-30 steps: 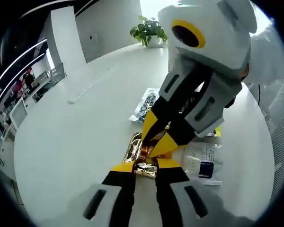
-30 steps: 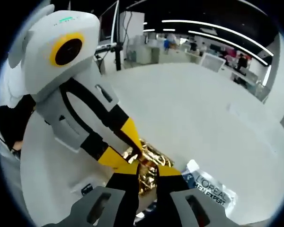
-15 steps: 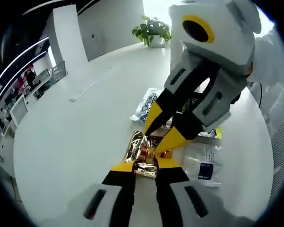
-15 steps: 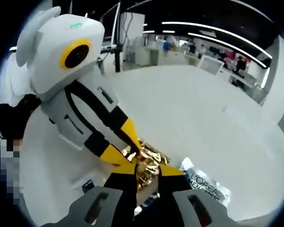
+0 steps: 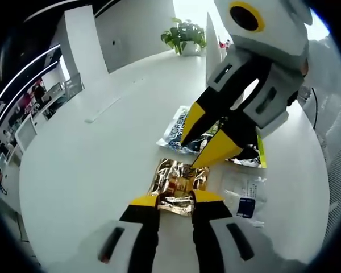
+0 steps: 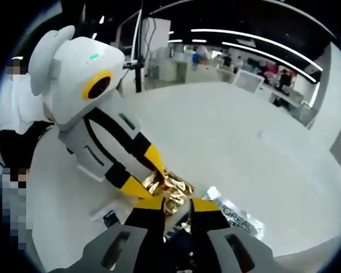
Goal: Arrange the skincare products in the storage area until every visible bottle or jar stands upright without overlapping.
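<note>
Right now, down on the white round table (image 5: 91, 165): gold foil sachet (image 5: 179, 185) lying flat, crinkled and shiny, near edge pinched between the yellow tips of the left gripper (image 5: 175, 199), jaws closed in on the foil. Same sachet (image 6: 167, 187) seen from the other side, with the left gripper (image 6: 150, 176) reaching in from 10 o'clock, tips on the foil. Right gripper (image 6: 170, 203) low over the sachet, jaws slightly apart, nothing visibly clamped; from the left gripper view, right gripper (image 5: 207, 142) hanging in from 1 o'clock, yellow tips spread, above the packets rather than on the gold one. At 12 o'clock of the gold sachet, a silver L'Oreal sachet (image 5: 179, 128), flat, partly under the right gripper; also visible at (image 6: 236, 219). At 3 o'clock, a clear packet with a blue label (image 5: 244, 196), flat, just beside the gold one. Far off at 12 o'clock, a potted plant (image 5: 182, 37).
</note>
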`<state>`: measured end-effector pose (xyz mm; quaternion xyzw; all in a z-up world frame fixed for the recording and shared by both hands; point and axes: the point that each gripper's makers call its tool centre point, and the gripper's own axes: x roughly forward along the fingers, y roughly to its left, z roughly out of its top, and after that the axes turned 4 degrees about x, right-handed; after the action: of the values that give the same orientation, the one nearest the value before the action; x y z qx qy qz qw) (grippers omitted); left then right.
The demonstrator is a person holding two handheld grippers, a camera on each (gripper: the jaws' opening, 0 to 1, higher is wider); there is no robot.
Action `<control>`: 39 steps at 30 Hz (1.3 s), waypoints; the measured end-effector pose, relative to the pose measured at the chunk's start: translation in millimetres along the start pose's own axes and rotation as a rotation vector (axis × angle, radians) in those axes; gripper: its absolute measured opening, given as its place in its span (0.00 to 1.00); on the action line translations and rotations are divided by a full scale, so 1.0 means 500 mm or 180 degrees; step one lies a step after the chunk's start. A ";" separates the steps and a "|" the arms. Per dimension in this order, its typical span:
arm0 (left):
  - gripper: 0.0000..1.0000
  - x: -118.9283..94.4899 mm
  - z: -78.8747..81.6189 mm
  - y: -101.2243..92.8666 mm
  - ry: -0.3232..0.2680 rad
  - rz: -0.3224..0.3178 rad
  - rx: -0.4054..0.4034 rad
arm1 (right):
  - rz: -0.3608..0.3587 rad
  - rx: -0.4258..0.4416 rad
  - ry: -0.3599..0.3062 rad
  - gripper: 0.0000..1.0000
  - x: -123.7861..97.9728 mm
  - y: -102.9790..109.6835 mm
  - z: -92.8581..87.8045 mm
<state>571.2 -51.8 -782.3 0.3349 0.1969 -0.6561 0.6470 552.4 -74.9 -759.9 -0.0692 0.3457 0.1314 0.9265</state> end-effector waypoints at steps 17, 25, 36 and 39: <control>0.33 -0.065 0.033 -0.006 -0.0089 0.0133 -0.0216 | -0.0032 -0.0049 -0.0069 0.22 -0.042 0.011 0.014; 0.45 -0.114 0.074 -0.015 -0.0262 0.0295 -0.0285 | -0.0017 -0.0136 -0.0118 0.31 -0.077 0.020 0.021; 0.60 -0.170 0.118 -0.047 -0.0425 0.0350 -0.0328 | -0.0052 -0.0228 -0.0260 0.44 -0.135 0.029 0.036; 0.61 -0.183 0.126 -0.057 -0.0452 0.0350 -0.0334 | -0.0088 -0.0273 -0.0309 0.48 -0.151 0.030 0.043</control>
<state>526.0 -27.4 -679.7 0.2634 0.1659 -0.6305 0.7110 506.8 -70.8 -694.5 -0.1072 0.2934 0.1365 0.9401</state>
